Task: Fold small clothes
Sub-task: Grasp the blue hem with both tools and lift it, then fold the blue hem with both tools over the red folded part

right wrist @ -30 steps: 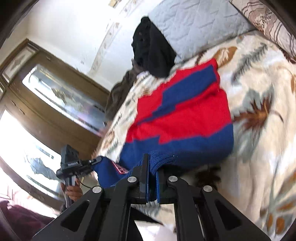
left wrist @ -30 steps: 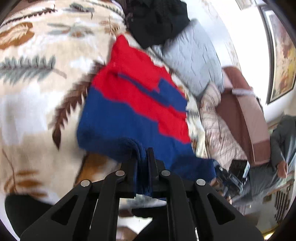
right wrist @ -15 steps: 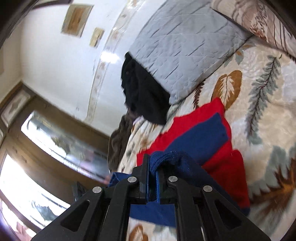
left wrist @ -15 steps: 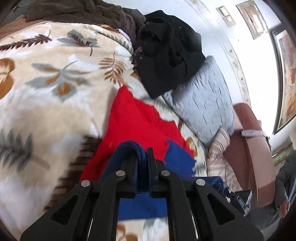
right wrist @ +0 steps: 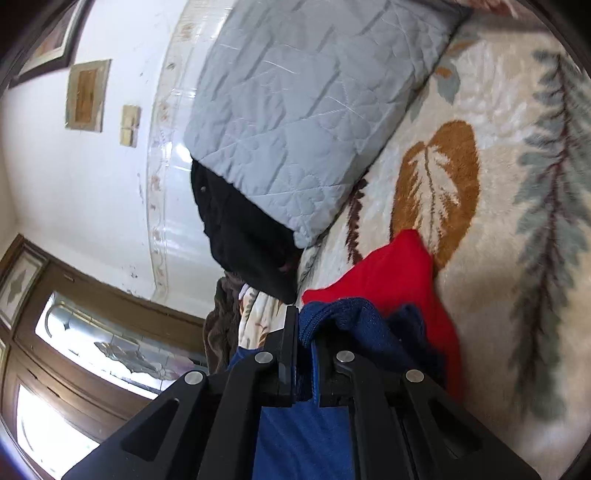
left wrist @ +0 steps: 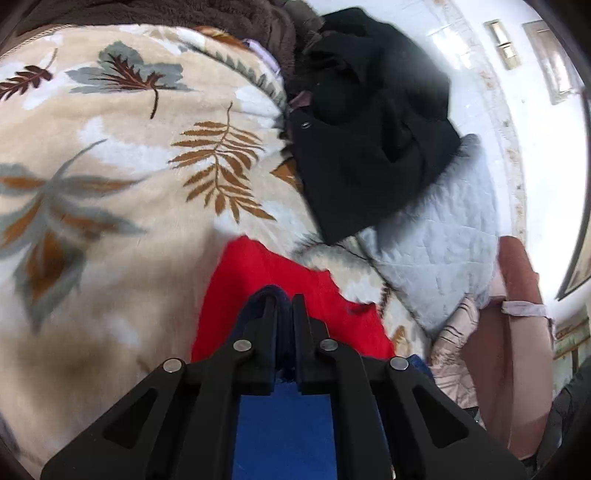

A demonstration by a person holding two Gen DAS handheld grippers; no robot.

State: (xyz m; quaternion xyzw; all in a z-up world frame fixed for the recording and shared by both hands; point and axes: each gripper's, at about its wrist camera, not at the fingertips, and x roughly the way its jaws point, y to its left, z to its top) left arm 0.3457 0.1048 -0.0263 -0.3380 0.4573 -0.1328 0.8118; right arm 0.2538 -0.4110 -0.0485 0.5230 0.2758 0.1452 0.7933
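**Both grippers clamp blue hem as red-and-blue sweater doubles over on bed**

The left gripper has its jaws clenched on a bunched fold of the dark blue knit edge of the red-and-blue sweater, the fabric pinched between the two black fingers and looping up over their tips. Beyond the tips, the sweater's red portion lies flat on the leaf-patterned blanket that covers the bed, while a brighter blue panel hangs below the jaws, close to the lens. The right gripper likewise has its jaws squeezed shut on the blue ribbed hem of the same sweater, with a roll of blue knit spilling to the right of its fingers and the red part resting on the blanket just ahead. In both views the blue edge sits lifted above the red layer, near the garment's far end. A grey quilted pillow lies at the head of the bed, and a black coat is heaped against it, partly under the pillow's corner in the right wrist view. Brown fleece fabric is piled along the blanket's far edge. A white wall with small framed pictures stands behind.
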